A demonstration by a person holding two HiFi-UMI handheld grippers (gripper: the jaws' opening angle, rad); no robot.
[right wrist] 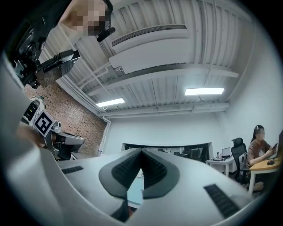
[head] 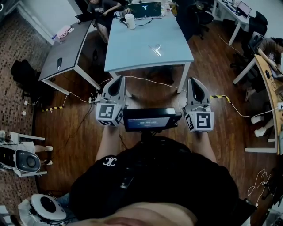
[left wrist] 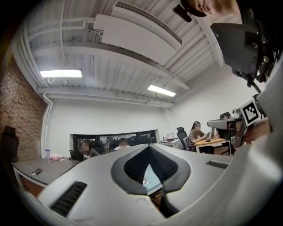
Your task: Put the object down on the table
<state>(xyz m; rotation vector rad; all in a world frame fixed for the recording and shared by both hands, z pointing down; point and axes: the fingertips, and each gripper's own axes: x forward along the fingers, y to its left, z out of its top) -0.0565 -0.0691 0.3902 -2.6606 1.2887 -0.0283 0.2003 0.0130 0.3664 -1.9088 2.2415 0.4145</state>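
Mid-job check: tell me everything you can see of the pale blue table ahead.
The pale blue table stands on the wooden floor, upright on white legs, its top smooth. A white container and a dark laptop sit at its far edge; a small pale object lies near its middle.

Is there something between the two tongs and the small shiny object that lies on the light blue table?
Nothing visible does. The left tongs and the right tongs are shut and empty, held short of the table. The shiny object lies alone on its near half; only floor with cables lies between.
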